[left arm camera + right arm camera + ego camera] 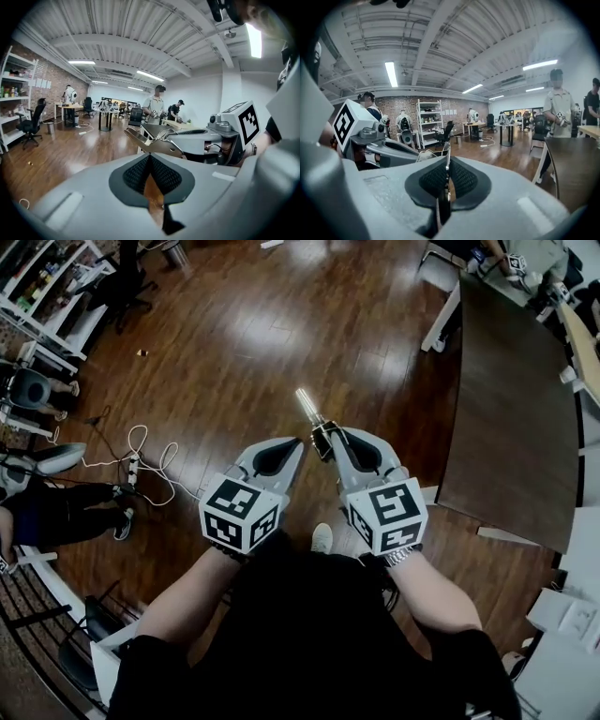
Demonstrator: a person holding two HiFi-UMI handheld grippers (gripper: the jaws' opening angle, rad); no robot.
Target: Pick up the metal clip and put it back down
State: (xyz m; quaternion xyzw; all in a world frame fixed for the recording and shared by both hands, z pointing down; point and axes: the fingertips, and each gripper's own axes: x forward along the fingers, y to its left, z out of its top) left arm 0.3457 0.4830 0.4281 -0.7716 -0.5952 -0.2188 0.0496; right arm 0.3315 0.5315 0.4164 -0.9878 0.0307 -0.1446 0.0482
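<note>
My right gripper [325, 439] is closed on the metal clip [310, 409]. Its two black pads press the clip from both sides, and in the right gripper view I see the clip only as a thin bright edge standing between them. The clip is silver-coloured, smooth and shiny. It is long and flat, with a narrow end that points away from me, out of the jaw tips. In the left gripper view its side shows as a wide tapered blade of bare metal. It lies on nothing: it hangs in the air above the wooden floor [234, 352], well to the left of the long curved edge of the dark table [511, 427]. My left gripper [296, 448] is just beside the right one. Its jaws are together with nothing between them, and only a thin strip of brown floor shows through the slit below the pads. Both grippers have smooth matte grey shells. The pads have a fine net-like texture. The floor is made of glossy dark-brown planks, and the table top is flat and nearly black.
</note>
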